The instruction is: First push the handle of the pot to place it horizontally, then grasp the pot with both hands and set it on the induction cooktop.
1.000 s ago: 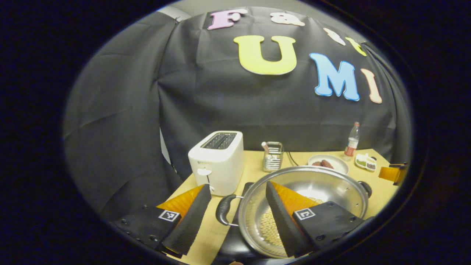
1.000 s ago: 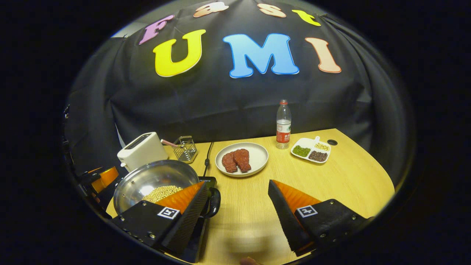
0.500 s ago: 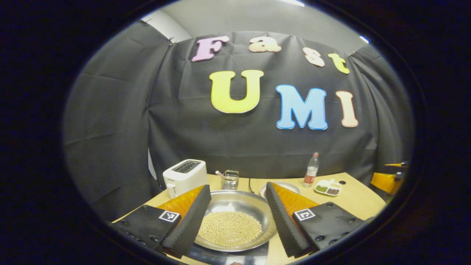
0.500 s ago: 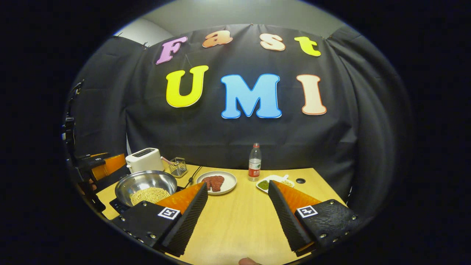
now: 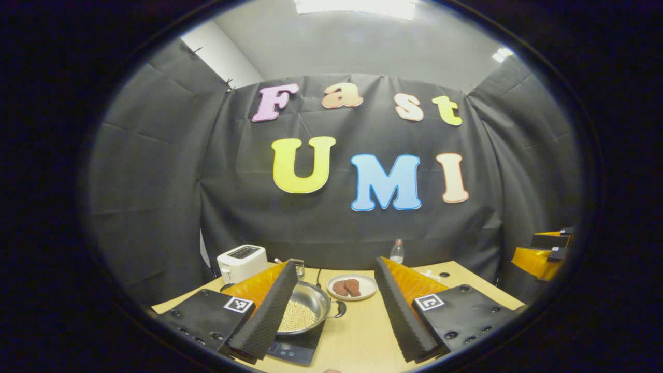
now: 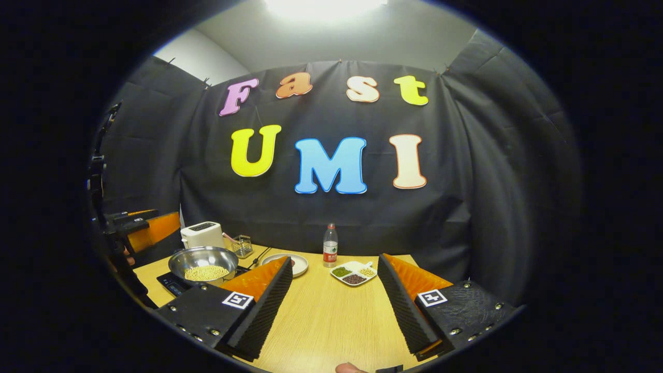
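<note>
A steel pot (image 5: 305, 310) holding pale beans sits on the black induction cooktop (image 5: 295, 349); one black side handle (image 5: 339, 309) points right. In the right gripper view the same pot (image 6: 203, 263) rests on the cooktop (image 6: 172, 283) at the table's left. My left gripper (image 5: 331, 311) is open, pulled back and above the table, with the pot partly behind its left finger. My right gripper (image 6: 334, 305) is open over bare tabletop, well right of the pot. The other gripper (image 6: 147, 228) hangs at the far left of the right gripper view.
On the wooden table (image 6: 331, 321) stand a white toaster (image 5: 241, 261), a wire utensil holder (image 6: 241, 246), a plate of meat (image 5: 352, 286), a water bottle (image 6: 329, 245) and a divided dish of beans (image 6: 354, 273). A cable runs from the cooktop toward the wall.
Both grippers have drawn back and risen away from the pot, which stays on the cooktop. A second ago each open gripper was at one of the pot's handles.
</note>
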